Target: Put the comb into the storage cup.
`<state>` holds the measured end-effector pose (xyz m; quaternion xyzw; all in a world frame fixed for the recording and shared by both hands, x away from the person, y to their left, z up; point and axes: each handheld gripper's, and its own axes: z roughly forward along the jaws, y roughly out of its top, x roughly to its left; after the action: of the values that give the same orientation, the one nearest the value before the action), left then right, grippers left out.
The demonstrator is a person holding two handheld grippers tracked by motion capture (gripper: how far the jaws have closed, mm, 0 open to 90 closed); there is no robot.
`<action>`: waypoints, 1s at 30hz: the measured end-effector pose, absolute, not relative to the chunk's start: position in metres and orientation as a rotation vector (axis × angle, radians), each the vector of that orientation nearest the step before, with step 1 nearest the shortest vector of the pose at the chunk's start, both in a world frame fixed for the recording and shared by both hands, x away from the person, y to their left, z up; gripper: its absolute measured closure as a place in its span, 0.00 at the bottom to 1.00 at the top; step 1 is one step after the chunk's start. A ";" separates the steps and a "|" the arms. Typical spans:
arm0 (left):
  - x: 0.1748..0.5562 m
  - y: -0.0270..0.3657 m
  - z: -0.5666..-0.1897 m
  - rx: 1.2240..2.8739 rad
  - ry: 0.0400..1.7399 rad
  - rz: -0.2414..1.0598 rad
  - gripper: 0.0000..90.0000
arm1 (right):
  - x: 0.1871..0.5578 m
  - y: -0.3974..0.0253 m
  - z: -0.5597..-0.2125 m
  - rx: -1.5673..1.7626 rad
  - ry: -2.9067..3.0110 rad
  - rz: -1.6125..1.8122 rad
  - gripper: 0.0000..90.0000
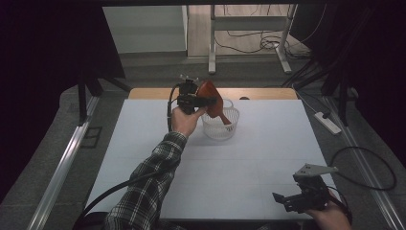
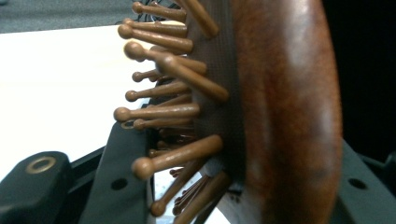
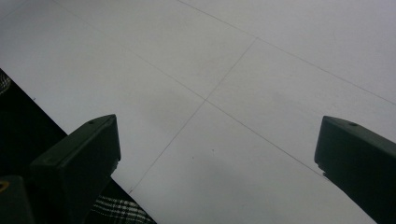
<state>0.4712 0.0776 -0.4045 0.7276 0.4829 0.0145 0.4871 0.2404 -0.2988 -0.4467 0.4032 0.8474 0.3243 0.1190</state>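
You are holding the wooden hairbrush (image 1: pixel 210 98) clamped by its head in the left claw (image 1: pixel 205 101), handle dipping into the white basket (image 1: pixel 220 130) just below. Right claw (image 1: pixel 287 199) is idling wide over the worktop (image 1: pixel 239 167). Next move, judged: lower, then release.

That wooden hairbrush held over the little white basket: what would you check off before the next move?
1. Grip: the left gripper has the hairbrush clamped between its jaws: ok.
2. Position: handle end already inside the basket: ok.
3. Basket standing upright on the table: ok.
4. Room at the basket bottom for the brush: cannot tell.
5. Right gripper open, parked at the near table corner, away from the basket: ok.
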 end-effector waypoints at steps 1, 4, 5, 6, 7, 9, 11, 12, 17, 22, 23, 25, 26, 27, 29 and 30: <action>0.471 0.078 -0.406 1.768 1.176 0.033 0.64 | 0.240 -0.299 -0.447 1.181 2.479 0.946 0.00; 0.471 0.076 -0.409 1.774 1.177 0.029 0.64 | 0.240 -0.298 -0.447 1.182 2.481 0.943 0.01; 0.471 0.075 -0.410 1.774 1.179 0.029 0.64 | 0.240 -0.298 -0.447 1.181 2.481 0.941 0.01; 0.471 0.075 -0.412 1.774 1.182 0.026 0.64 | 0.240 -0.298 -0.447 1.177 2.482 0.937 0.01; 0.471 0.075 -0.413 1.773 1.182 0.021 0.64 | 0.240 -0.298 -0.447 1.176 2.483 0.936 0.01; 0.471 0.075 -0.415 1.770 1.185 0.019 0.64 | 0.240 -0.298 -0.447 1.176 2.484 0.935 0.01; 0.471 0.074 -0.418 1.771 1.191 0.016 0.64 | 0.241 -0.298 -0.447 1.176 2.486 0.935 0.01; 0.471 0.074 -0.418 1.771 1.191 0.016 0.64 | 0.241 -0.298 -0.447 1.176 2.486 0.935 0.01; 0.470 0.077 -0.422 1.754 1.194 0.003 0.63 | 0.241 -0.298 -0.447 1.174 2.488 0.933 0.01; 0.469 0.080 -0.425 1.736 1.202 -0.005 0.63 | 0.241 -0.297 -0.447 1.169 2.493 0.928 0.01; 0.469 0.081 -0.426 1.732 1.203 -0.008 0.62 | 0.241 -0.297 -0.447 1.168 2.494 0.926 0.01; 0.468 0.084 -0.428 1.724 1.208 -0.015 0.62 | 0.241 -0.296 -0.447 1.164 2.497 0.921 0.01; 0.469 0.084 -0.428 1.722 1.209 -0.017 0.62 | 0.241 -0.296 -0.448 1.164 2.498 0.919 0.01; 0.469 0.085 -0.429 1.719 1.211 -0.019 0.61 | 0.241 -0.296 -0.448 1.161 2.499 0.917 0.01; 0.469 0.086 -0.430 1.712 1.216 -0.025 0.61 | 0.241 -0.296 -0.448 1.160 2.500 0.914 0.01; 0.469 0.087 -0.430 1.710 1.218 -0.027 0.61 | 0.241 -0.296 -0.448 1.160 2.501 0.913 0.01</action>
<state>0.4692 0.0866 -0.4304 0.7064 0.5030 -0.0110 0.4978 0.2408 -0.2959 -0.4478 0.3966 0.8551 0.3122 0.1183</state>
